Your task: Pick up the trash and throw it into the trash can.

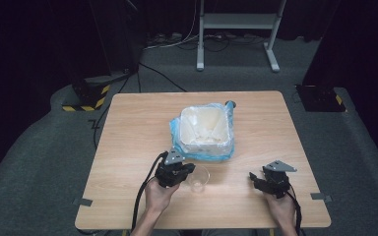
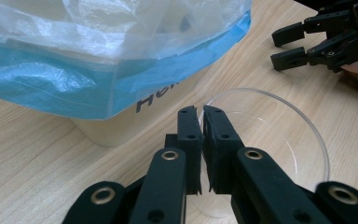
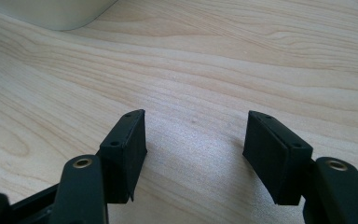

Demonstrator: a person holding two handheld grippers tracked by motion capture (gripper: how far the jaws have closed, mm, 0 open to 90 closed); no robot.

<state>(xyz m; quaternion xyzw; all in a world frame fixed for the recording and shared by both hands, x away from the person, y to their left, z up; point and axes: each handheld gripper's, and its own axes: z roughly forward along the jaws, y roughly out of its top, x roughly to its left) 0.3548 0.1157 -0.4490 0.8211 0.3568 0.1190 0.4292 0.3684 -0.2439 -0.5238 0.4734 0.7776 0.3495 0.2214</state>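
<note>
- Clear plastic cup (image 2: 265,149) stands on the table (image 1: 128,147), just in front of the lined bin (image 1: 204,130); the left gripper (image 2: 201,112) has its jaws pinched on the cup's near rim.
- Judged step: the cup is grasped but not yet lifted, since its base seems to rest on the wood in the high view, cup (image 1: 198,179).
- Next move likely calls for a steady lift and a carry toward the bin's open top, keeping the thin wall from slipping or buckling in the pinch.
- Left hand (image 1: 158,195) comes from the bottom edge, gripper (image 1: 177,172) pointing right and forward toward the cup.
- Right gripper (image 3: 193,135) rests low over bare table, jaws spread wide and holding nothing, well apart from the cup; seen from above at (image 1: 256,181), with its hand (image 1: 281,206) behind.
</note>
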